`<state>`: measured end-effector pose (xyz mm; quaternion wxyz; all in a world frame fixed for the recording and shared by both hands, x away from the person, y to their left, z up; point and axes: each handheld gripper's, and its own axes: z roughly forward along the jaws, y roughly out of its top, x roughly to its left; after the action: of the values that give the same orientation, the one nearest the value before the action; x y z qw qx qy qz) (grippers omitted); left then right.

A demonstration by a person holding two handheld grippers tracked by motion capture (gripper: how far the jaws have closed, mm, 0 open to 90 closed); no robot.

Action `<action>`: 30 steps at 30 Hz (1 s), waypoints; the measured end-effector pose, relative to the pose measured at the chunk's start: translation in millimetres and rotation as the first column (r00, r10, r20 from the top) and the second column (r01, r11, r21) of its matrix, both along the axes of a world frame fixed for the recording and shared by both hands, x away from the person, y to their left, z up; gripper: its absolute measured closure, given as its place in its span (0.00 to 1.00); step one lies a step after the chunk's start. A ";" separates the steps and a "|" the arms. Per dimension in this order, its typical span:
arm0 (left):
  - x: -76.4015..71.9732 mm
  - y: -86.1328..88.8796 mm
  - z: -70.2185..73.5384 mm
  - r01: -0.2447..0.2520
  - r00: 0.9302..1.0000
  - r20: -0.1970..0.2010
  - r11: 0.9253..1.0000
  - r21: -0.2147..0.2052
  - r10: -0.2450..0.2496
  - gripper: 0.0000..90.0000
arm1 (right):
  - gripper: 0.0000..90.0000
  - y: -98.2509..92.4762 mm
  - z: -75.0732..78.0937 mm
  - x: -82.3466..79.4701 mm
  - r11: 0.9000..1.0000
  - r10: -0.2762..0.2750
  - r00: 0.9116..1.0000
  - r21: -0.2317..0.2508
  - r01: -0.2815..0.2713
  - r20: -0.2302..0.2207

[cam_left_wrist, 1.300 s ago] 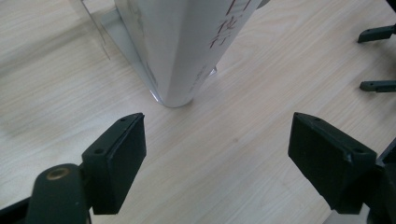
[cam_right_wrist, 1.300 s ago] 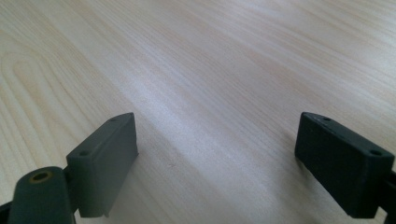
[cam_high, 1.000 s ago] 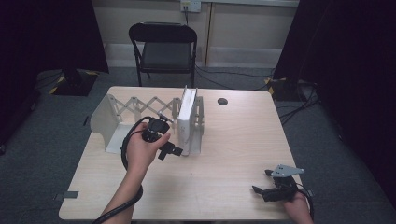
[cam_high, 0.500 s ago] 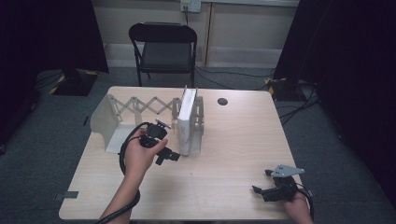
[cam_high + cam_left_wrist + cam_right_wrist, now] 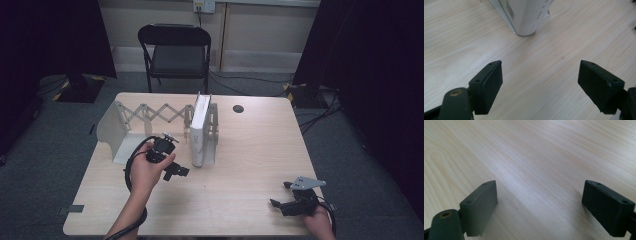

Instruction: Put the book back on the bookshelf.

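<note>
Left gripper (image 5: 176, 170), jaws apart and empty, sits mid-frame facing the book (image 5: 200, 131) upright in its rack (image 5: 127, 117), apparently to grasp it; right gripper (image 5: 280, 202), also spread, idles lower right.

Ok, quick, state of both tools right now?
Left tool: open, nothing between its jaws, pointed at the near end of the white book.
Right tool: open, empty, over bare table.
</note>
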<state>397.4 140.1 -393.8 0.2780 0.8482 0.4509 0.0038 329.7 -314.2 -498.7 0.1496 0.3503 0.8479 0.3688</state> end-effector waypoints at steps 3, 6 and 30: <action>-1.4 1.3 -3.6 0.002 1.000 -0.010 1.000 -0.002 -0.002 0.22 | 0.14 0.0 0.0 0.0 1.000 0.000 1.000 0.000 0.000 0.000; -2.2 3.1 -6.9 0.002 1.000 -0.015 1.000 -0.002 -0.002 0.22 | 0.14 0.0 0.0 0.0 1.000 0.000 1.000 0.000 0.000 0.000; -8.9 15.6 -36.6 -0.017 0.998 -0.065 1.000 0.000 0.017 0.22 | 0.14 0.0 0.0 0.0 1.000 0.000 1.000 0.000 0.000 0.000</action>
<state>388.4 155.7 -430.3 0.2635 0.8439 0.4669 -0.0215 329.7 -314.2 -498.7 0.1496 0.3502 0.8479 0.3688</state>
